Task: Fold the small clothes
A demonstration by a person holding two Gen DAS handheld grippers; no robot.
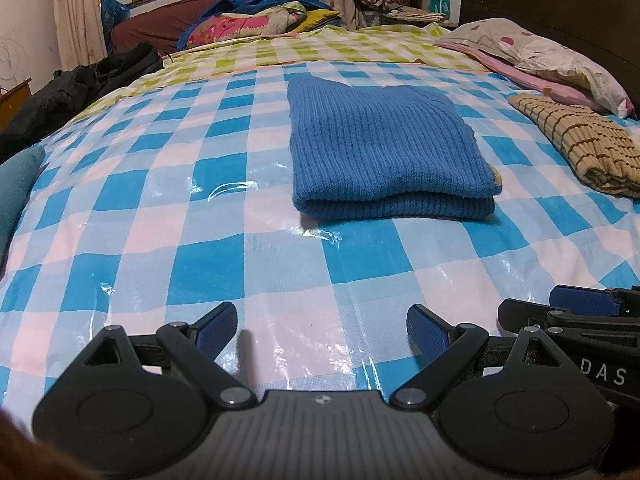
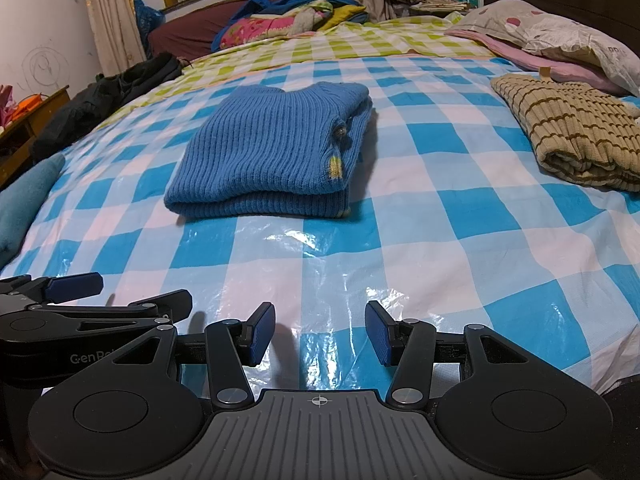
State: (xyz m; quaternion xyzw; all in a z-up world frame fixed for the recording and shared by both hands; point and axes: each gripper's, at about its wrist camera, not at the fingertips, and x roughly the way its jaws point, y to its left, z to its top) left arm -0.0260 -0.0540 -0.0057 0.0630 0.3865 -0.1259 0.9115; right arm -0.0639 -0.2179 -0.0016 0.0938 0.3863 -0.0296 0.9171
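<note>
A blue knit sweater (image 1: 384,148) lies folded flat on the blue-and-white checked bed cover (image 1: 200,208); it also shows in the right wrist view (image 2: 272,152). A tan striped knit garment (image 1: 580,144) lies folded to its right, also in the right wrist view (image 2: 572,136). My left gripper (image 1: 322,330) is open and empty, low over the cover, well in front of the sweater. My right gripper (image 2: 320,332) is open and empty beside it. Each gripper shows in the other's view, the right one (image 1: 568,312) and the left one (image 2: 80,300).
A dark garment (image 1: 80,92) lies at the bed's left edge. Pillows (image 1: 540,52) lie at the right by the dark headboard. A pile of colourful bedding (image 1: 256,20) sits at the far end. A teal cloth (image 1: 16,184) is at the left.
</note>
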